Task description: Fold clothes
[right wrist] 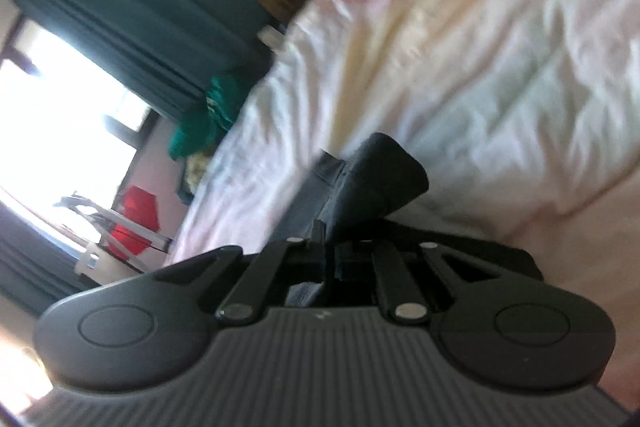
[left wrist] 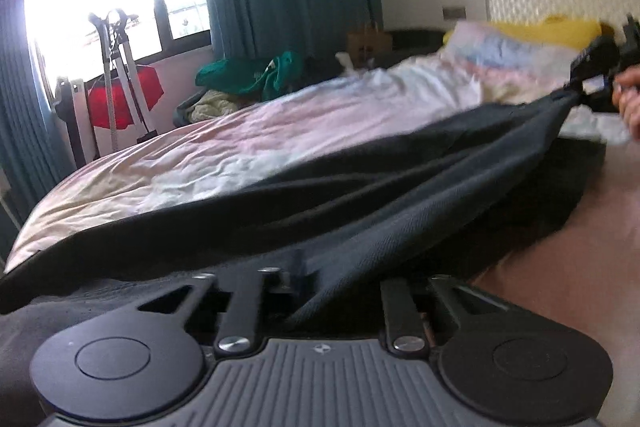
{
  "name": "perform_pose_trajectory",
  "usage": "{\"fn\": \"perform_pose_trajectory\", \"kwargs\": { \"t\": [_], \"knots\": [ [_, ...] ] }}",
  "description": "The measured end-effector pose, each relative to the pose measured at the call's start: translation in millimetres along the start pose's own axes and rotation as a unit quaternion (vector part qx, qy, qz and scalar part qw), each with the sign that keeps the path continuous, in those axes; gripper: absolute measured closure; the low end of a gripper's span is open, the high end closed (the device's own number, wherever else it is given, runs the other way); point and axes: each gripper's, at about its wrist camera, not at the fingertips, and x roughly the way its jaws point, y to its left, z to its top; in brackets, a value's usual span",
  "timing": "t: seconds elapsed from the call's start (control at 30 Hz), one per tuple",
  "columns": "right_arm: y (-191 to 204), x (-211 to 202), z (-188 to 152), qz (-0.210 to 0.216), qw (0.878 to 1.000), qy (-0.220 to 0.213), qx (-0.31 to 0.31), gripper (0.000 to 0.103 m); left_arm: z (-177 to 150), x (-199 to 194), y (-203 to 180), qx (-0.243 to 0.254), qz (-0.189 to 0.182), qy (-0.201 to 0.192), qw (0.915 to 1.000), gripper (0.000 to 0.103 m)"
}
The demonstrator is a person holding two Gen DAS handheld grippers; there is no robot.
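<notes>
Dark cloth, a garment of navy or charcoal twill, is hanging stretched between the two grippers over the bed. In the left wrist view the left gripper is sitting at the near end: its fingers are pinched together on a bunched corner, and the fabric is running out from between them in long tight folds. Those folds are climbing away to the upper right, where the right gripper is holding the far corner, a hand just behind it. So the garment's long axis is lying along the line from one gripper to the other, diagonal across the view, with its lower edge sagging toward the bed sheet.

In the right wrist view the right gripper is showing its fingers shut on a thick wad of the same garment, which is poking out past the tips toward the pale sheet. The view is blurred and rolled to one side, so how much cloth is inside the pinch is hard to say.

Judging from this, the step in hand is spreading or lifting the piece by two corners before laying it down. The coming move is likely turning on that taut line: each gripper is already at an end, neither nearer the middle, and the free bulk is hanging below and between them. Lowering both together would be putting the cloth flat on the bed; uneven pull could be dragging a corner out of the left pinch.
</notes>
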Motion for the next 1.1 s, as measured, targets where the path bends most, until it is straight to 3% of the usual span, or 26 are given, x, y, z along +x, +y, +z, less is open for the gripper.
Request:
{"fn": "perform_pose_trajectory", "kwargs": {
  "t": [0.1,0.2,0.3,0.4,0.63,0.77,0.8,1.1],
  "knots": [
    [6.3,-21.2,2.2,0.007,1.0,-0.018,-0.019,0.097,2.9,-9.9,4.3,-0.003,-0.016,-0.006,0.9998,0.088],
    [-3.1,-35.4,3.1,-0.016,1.0,0.0,-0.023,0.097,1.2,-12.7,3.5,0.003,-0.025,-0.004,0.9997,0.088],
    [-27.8,-36.2,1.0,-0.053,0.997,0.048,0.027,0.097,-1.8,-10.6,-0.8,0.012,-0.028,0.004,0.9995,0.088],
    [-61.8,-27.6,-4.5,-0.079,0.985,0.098,0.115,0.097,-6.9,-6.0,-4.0,0.019,-0.027,0.017,0.9993,0.087],
    [-74.4,-39.1,-10.5,-0.056,0.977,0.104,0.18,0.091,-14.6,-2.6,-9.8,0.013,-0.019,0.027,0.9994,0.08],
    [-82.9,-30.9,-21.3,-0.03,0.961,0.159,0.224,0.064,-13.8,-3.9,-14.4,0.008,-0.017,0.025,0.9995,0.076],
    [-82.7,-29.5,-25.3,-0.027,0.957,0.17,0.233,0.062,-14.0,-3.8,-14.9,0.007,-0.017,0.025,0.9995,0.076],
    [-79.0,1.3,-27.0,-0.041,0.952,0.199,0.228,0.062,-14.6,0.0,-10.6,-0.011,-0.021,0.028,0.9993,0.076]
  ]
}}
